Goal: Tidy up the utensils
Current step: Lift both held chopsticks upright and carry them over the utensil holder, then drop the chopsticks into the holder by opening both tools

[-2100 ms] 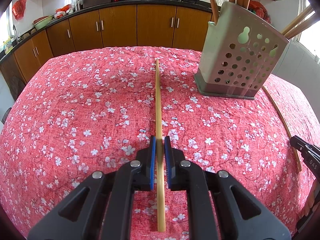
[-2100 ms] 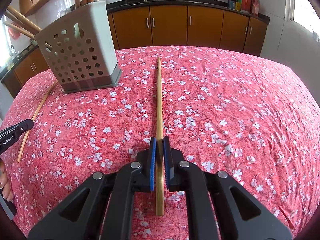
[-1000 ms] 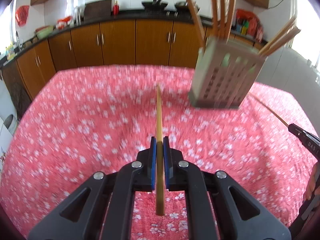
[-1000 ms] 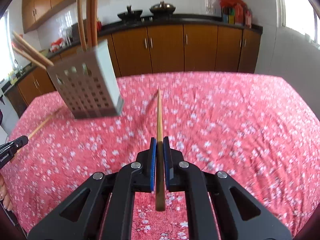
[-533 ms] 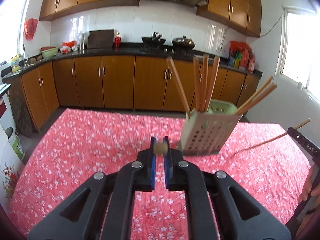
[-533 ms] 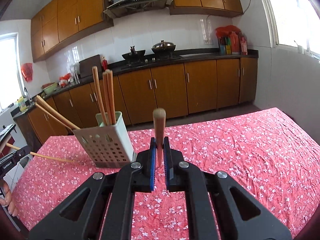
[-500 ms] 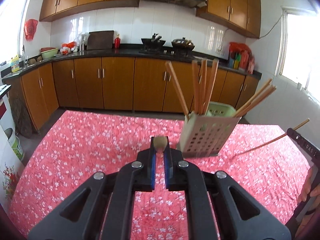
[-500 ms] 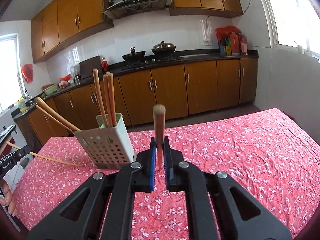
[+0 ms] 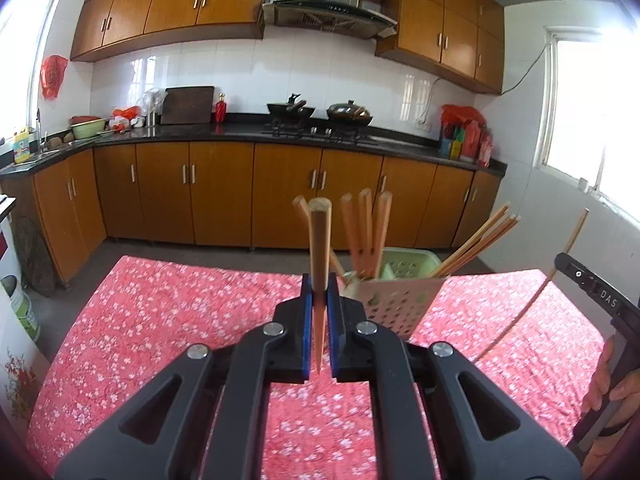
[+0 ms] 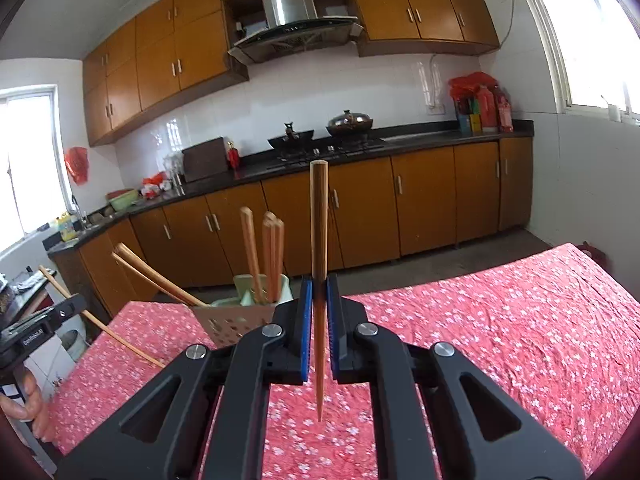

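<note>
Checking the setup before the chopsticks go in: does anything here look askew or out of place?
Yes: the perforated grey utensil holder on the red floral tablecloth looks tilted, and its wooden chopsticks splay out sideways rather than standing upright. Left tongs and right tongs each grip one wooden chopstick firmly; nothing looks spilled.

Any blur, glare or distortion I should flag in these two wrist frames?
Left wrist view: window at right blown out; chopsticks in the holder look softly smeared; cabinet lines bow from the fisheye. Right wrist view: sharper overall, window overexposed, dark vignette in the corners, held chopstick crisp.
</note>
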`<action>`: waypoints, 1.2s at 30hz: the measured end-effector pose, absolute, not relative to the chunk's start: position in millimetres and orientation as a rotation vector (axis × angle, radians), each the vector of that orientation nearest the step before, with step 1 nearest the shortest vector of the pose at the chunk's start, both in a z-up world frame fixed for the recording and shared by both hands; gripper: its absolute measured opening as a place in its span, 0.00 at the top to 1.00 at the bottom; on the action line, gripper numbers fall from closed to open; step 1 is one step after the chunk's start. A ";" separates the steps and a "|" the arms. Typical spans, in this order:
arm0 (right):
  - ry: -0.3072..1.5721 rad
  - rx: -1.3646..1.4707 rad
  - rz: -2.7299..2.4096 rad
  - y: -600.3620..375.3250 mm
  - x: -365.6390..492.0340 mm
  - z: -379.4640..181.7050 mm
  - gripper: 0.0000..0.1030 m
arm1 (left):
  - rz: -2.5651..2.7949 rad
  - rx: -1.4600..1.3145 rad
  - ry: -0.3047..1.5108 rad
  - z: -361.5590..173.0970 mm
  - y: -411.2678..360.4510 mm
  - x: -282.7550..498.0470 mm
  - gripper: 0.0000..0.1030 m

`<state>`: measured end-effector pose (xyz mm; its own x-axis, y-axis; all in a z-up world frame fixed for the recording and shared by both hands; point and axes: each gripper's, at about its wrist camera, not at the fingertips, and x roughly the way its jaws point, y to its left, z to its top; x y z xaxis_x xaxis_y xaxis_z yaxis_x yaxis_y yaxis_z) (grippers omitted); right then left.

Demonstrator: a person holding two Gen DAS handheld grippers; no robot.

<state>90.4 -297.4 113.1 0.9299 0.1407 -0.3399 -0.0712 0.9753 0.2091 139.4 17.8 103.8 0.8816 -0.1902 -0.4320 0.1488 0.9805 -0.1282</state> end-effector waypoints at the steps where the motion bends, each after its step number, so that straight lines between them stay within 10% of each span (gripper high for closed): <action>1: 0.352 0.197 0.117 -296.3 89.7 116.6 0.92 | -0.185 -0.096 0.453 107.0 16.1 138.6 0.92; 20: 0.095 0.212 0.218 -265.2 106.2 195.2 0.92 | -0.249 -0.131 0.212 201.1 -22.7 160.3 0.92; 36: 0.119 0.159 0.167 -251.9 166.2 155.7 0.92 | -0.221 -0.182 0.259 166.7 -17.5 226.8 0.93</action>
<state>166.2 -251.9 155.7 0.9790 0.1750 -0.1047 -0.1561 0.9735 0.1672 226.8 -17.5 166.7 0.9427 -0.2392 -0.2325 0.1928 0.9595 -0.2053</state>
